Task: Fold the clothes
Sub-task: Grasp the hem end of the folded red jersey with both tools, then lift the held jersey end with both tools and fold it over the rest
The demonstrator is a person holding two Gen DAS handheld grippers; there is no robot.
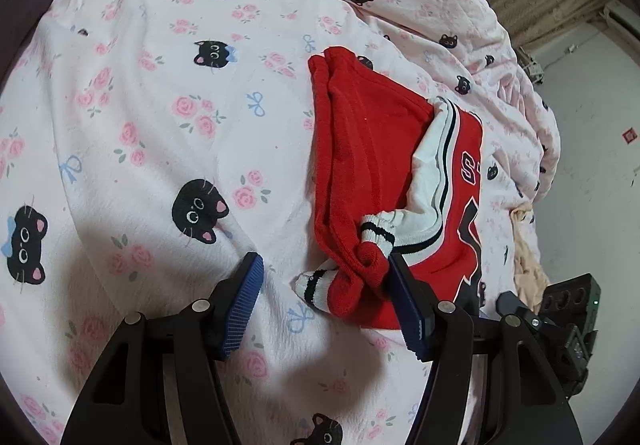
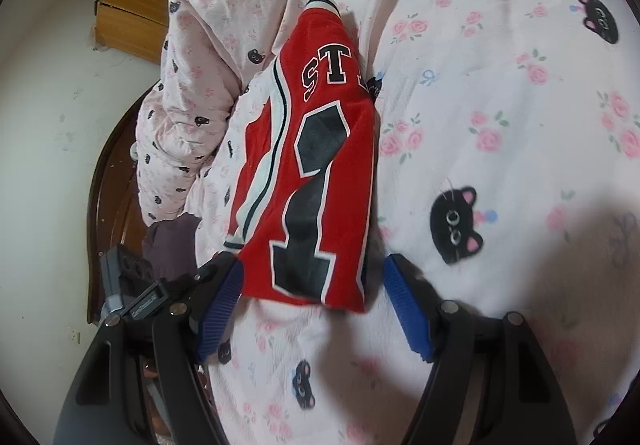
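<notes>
**Both grippers wide open at the near end of a half-folded red jersey**

Left gripper point(image 1: 324, 305): jaws wide apart, nothing between the pads. Its right pad point(image 1: 408, 309) sits against the knotted red/striped cuff point(image 1: 360, 273); the left pad rests over bare duvet point(image 1: 160, 125). Right gripper point(image 2: 314, 309): also wide, holding nothing, straddling the jersey's near hem, which lies between the pads w/o being pinched.

The red jersey point(image 2: 320, 165) lies on the pink cat-print duvet, already doubled lengthwise: plain red panel on one side, printed panel w/ big black numeral and "ST" lettering on the other, white striped sleeve point(image 1: 428, 181) tucked in the crease. That fits either a fold just laid and let go, or a grab about to start for the next fold, can't tell which.

Doing it well, in my judgement: whichever fold comes, get the bunched cuff flat or tucked inside before pinching, grab all layers at the hem corners together, keep both ends level so edges line up.

Hard to make out:
- far end of the jersey, collar only partly seen
- how many layers are stacked
- rest of the lettering, cut by the fold
- the beige cloth point(image 1: 528, 257) at the bed edge, unclear what it is
- the person's hands, out of view
</notes>
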